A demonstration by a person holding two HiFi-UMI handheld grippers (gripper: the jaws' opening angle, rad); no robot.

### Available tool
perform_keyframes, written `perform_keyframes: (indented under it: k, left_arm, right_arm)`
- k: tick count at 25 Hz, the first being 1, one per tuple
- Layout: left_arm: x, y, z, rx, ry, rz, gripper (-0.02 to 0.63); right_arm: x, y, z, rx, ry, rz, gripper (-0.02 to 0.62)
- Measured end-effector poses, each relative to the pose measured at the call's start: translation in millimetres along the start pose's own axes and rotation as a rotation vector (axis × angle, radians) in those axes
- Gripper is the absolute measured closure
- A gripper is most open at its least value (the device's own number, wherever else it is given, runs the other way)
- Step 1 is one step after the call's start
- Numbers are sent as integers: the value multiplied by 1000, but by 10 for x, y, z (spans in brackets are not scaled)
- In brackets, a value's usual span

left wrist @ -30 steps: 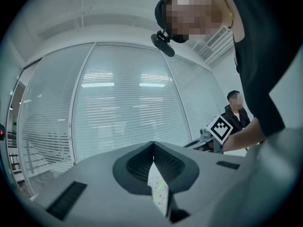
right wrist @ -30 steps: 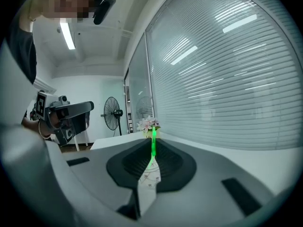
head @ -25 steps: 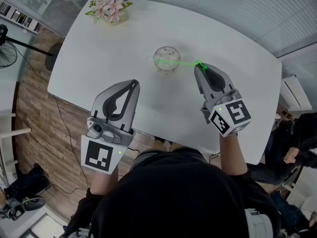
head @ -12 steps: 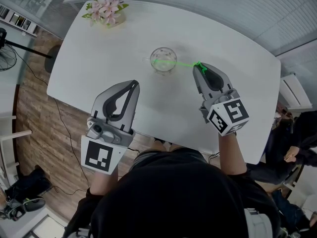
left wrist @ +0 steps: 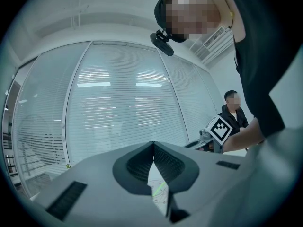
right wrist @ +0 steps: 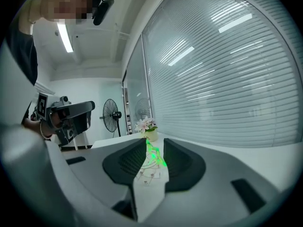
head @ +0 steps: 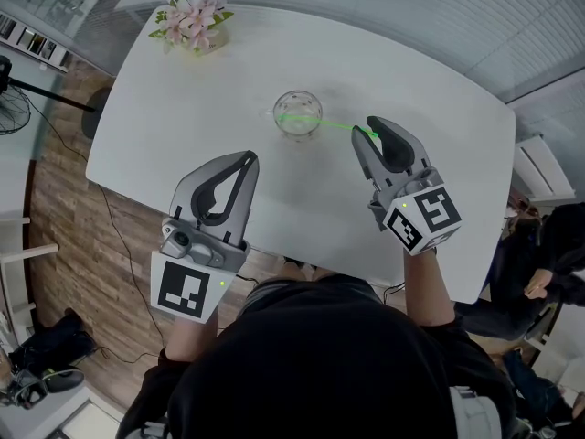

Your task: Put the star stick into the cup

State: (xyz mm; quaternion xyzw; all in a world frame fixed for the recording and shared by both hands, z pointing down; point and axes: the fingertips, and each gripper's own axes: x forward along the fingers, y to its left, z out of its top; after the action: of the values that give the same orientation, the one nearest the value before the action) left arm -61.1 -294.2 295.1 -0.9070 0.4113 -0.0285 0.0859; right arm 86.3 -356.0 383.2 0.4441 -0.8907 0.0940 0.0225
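Observation:
A clear glass cup [head: 297, 114] stands mid-table. The thin green star stick [head: 331, 124] has one end inside it and leans over the rim toward my right gripper [head: 366, 131]. That gripper's jaws have just been opening and now stand apart, with the stick's near end between them, not pressed. In the right gripper view the stick [right wrist: 155, 155] glows green in the gap of the right gripper [right wrist: 155, 143], with the cup [right wrist: 149, 171] behind it. My left gripper [head: 247, 158] hovers near the table's front edge, shut and empty. The left gripper [left wrist: 154, 144] faces the cup [left wrist: 159, 189].
A small pot of pink flowers [head: 192, 21] sits at the white table's [head: 183, 108] far left corner. A seated person [head: 548, 263] is off the table's right side. A fan [right wrist: 110, 115] stands on the floor to the left.
The right gripper's jaws have spread apart and let go of the star stick, which stays with its far end in the cup. The left gripper has not moved.

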Motion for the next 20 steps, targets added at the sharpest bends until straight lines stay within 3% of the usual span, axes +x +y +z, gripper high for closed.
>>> perform_keyframes:
  k: [20]
  left_arm:
    - [120, -194, 154, -14, -47, -67, 592]
  right_arm:
    - [-372, 111, 514, -90, -92, -28, 459]
